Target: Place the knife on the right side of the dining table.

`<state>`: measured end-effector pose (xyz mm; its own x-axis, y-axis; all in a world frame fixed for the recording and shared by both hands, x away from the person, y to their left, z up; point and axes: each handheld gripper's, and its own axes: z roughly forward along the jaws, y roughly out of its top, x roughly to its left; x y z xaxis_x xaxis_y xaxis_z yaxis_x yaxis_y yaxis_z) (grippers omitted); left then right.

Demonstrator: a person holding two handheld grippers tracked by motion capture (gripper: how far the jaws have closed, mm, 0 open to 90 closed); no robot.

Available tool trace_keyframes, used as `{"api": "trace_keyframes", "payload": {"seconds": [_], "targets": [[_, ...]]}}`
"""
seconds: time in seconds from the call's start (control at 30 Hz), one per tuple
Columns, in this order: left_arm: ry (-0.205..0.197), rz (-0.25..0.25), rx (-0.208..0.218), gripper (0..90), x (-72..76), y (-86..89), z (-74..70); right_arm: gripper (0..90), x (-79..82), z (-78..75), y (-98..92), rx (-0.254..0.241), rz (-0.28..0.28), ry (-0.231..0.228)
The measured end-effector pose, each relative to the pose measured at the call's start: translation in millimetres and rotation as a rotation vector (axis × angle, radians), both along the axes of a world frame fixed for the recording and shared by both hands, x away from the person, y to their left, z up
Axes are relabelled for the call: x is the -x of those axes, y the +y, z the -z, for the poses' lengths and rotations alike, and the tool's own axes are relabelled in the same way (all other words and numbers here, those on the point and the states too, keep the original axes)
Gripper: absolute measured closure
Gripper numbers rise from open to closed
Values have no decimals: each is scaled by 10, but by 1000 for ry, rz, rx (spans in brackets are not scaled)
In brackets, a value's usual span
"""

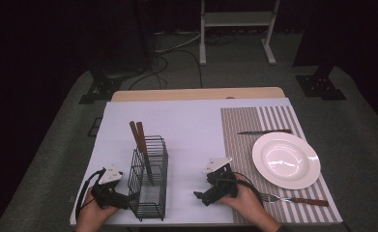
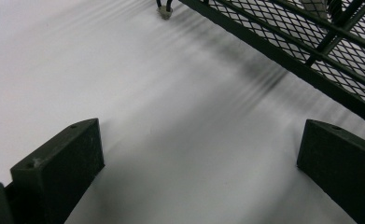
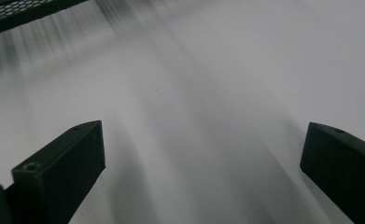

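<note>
A black wire-mesh caddy [image 1: 149,178] stands near the table's front left, with two wooden-handled utensils [image 1: 139,136] upright in it. My left gripper [image 1: 128,200] rests on the white sheet just left of the caddy's front end, open and empty; its own view shows the caddy's mesh wall [image 2: 311,42] at the upper right. To the caddy's right, my right gripper [image 1: 201,197] lies low on the sheet, open, holding nothing. On the striped placemat [image 1: 242,140] sit a white plate [image 1: 286,160], a knife [image 1: 265,131] beyond it and a fork [image 1: 295,199] in front of it.
The white sheet [image 1: 186,125] covers the table's left and middle. The front edge runs just below both hands. On the floor beyond the table are cables and a white frame stand [image 1: 237,21].
</note>
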<state>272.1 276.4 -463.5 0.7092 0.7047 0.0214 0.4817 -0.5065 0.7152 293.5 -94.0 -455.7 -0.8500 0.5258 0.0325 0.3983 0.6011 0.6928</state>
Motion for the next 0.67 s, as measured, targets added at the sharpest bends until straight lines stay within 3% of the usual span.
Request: {"api": "trace_keyframes", "payload": {"seconds": [0.2,0.67], "targets": [[0,0,0,0,0,0,0,0,31,80,59,26,-20,-13],[0,0,0,0,1,0,0,0,42,106,44,7,-26,-32]]}}
